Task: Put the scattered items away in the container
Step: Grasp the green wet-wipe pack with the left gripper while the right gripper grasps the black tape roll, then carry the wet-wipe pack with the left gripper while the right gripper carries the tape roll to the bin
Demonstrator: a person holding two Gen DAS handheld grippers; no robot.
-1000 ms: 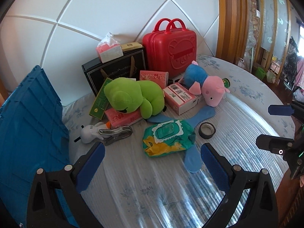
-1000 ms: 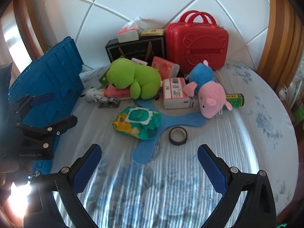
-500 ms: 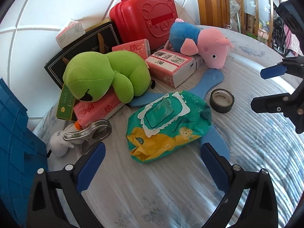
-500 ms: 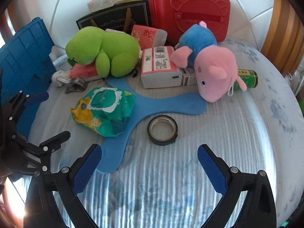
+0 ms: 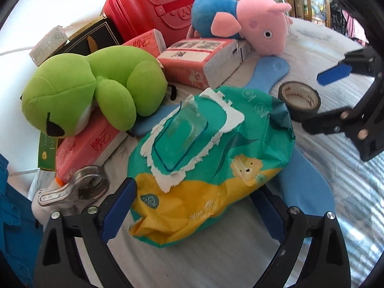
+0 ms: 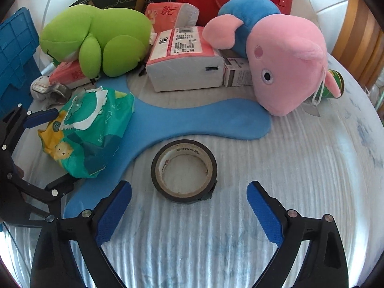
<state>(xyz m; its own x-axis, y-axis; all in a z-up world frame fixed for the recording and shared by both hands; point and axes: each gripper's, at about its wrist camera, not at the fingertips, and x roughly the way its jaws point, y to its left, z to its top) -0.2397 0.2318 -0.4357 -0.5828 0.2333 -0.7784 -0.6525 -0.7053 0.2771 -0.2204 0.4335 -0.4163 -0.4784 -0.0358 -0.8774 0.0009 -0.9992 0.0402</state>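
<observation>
Step in hand: first pick-ups, nothing yet in the blue crate (image 6: 16, 55) at the bed's left edge. Your left gripper (image 5: 194, 206) straddles the wet-wipes pack (image 5: 211, 158), jaws closing, pads not yet pressing (a soft pack, so grip its middle). Your right gripper (image 6: 189, 211) hangs just short of the tape roll (image 6: 184, 171), jaws closing on nothing; the roll lies ahead of the tips. Next you must push lower and forward before clamping.

Count on the bedspread (image 6: 300, 168): two plush toys, three tissue packs seen, one wipes pack, one tape roll, one blue foam piece, one metal clip.
</observation>
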